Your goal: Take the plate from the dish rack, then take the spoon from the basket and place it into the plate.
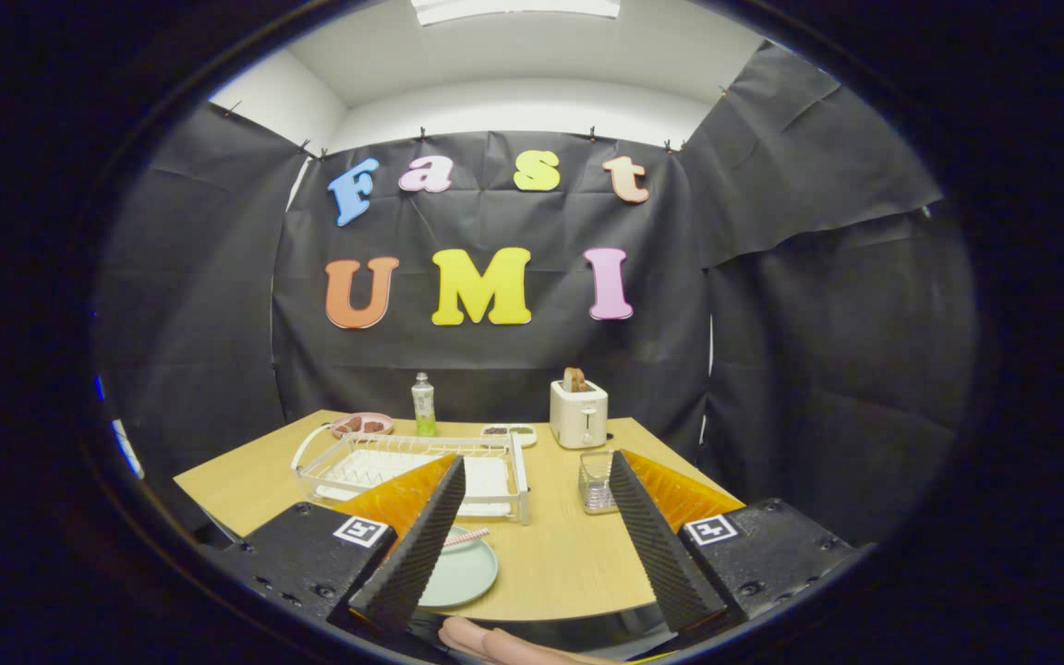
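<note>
Gripper (532, 536): fingers spread wide apart, nothing between them, low in the frame over the light wooden table (560, 554).
Plate: round pale green plate (463, 573) by the left finger, near table edge.
Spoon: striped-handled spoon (465, 537) lying in the plate.
Rack: white wire dish rack (421, 466), left of centre.
Basket: small clear basket (596, 482), beside the right finger.

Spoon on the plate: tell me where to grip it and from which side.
Grip the spoon by its striped handle, the part jutting past the left finger over the plate. Its bowl end is hidden behind that finger. It lies nearly flat, so coming from above, with the fingers across the handle, looks best. The gripper is open and holds nothing.
</note>
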Motion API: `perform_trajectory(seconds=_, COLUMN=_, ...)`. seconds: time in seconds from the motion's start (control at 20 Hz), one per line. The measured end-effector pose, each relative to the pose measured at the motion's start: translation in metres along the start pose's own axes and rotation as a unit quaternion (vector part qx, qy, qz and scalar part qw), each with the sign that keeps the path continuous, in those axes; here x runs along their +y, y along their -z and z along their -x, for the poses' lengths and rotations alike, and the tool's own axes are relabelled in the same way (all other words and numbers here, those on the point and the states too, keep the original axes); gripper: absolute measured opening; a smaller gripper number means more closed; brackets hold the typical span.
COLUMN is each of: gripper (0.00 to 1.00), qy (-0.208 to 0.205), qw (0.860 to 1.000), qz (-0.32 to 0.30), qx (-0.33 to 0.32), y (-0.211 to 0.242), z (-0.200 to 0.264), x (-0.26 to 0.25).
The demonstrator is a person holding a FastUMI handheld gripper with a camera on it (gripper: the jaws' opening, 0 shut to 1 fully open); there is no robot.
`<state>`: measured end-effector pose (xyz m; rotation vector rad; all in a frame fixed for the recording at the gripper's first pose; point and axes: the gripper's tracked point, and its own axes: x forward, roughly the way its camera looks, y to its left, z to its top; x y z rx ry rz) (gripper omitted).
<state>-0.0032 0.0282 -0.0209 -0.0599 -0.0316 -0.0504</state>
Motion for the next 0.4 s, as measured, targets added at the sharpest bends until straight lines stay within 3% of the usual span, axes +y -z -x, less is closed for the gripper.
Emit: perform_trajectory(seconds=0.4, gripper=1.00, qy=-0.007, qw=1.000, qz=0.000, qx=-0.010, y=-0.0027, z=0.0012, x=0.0013)
